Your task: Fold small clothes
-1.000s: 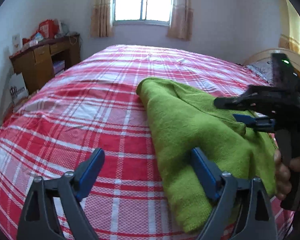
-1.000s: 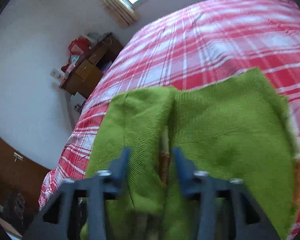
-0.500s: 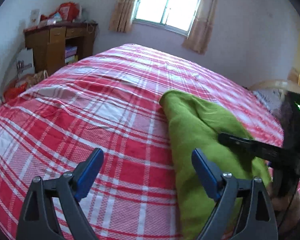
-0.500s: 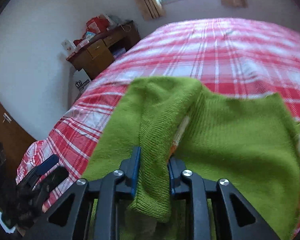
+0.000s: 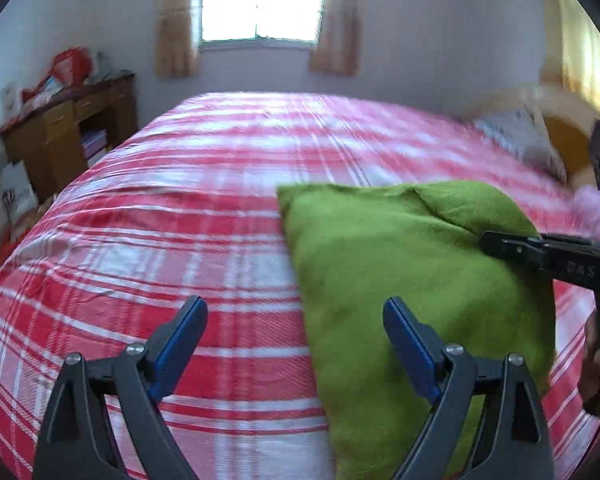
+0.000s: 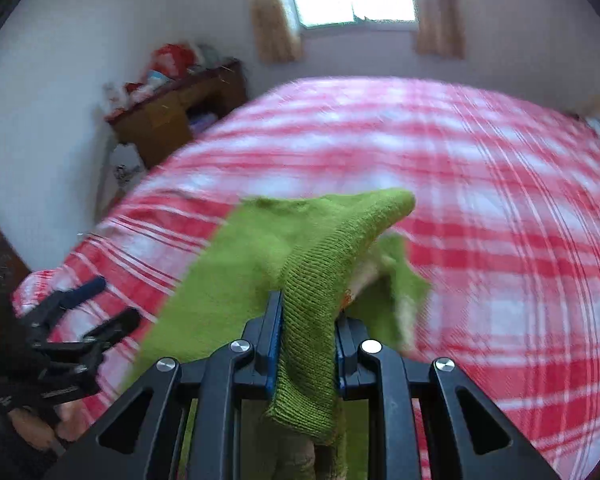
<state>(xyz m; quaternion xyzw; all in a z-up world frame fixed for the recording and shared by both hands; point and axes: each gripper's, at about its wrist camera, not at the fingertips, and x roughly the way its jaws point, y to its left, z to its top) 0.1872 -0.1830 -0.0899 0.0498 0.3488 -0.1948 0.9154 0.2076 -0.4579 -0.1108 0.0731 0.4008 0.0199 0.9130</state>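
A green knitted garment (image 5: 400, 260) lies on the right side of the red and white checked bed (image 5: 180, 240). My left gripper (image 5: 296, 320) hangs open over the garment's left edge, with nothing between its blue pads. My right gripper (image 6: 306, 316) is shut on a ribbed fold of the garment (image 6: 228, 280), and the cloth rises in a peak from its jaws. In the left wrist view the right gripper (image 5: 500, 244) reaches in from the right onto the garment. The right wrist view shows the left gripper (image 6: 100, 300) at the lower left, apart from the cloth.
A wooden desk (image 5: 60, 132) with clutter on top stands by the wall left of the bed (image 6: 500, 200). A pillow (image 5: 516, 136) lies at the bed's right end. A hand (image 5: 596, 364) holds the right gripper's handle.
My right gripper has shut on a fold of the green garment and raised it off the bed. The left gripper has stayed open while shifting over the bed.
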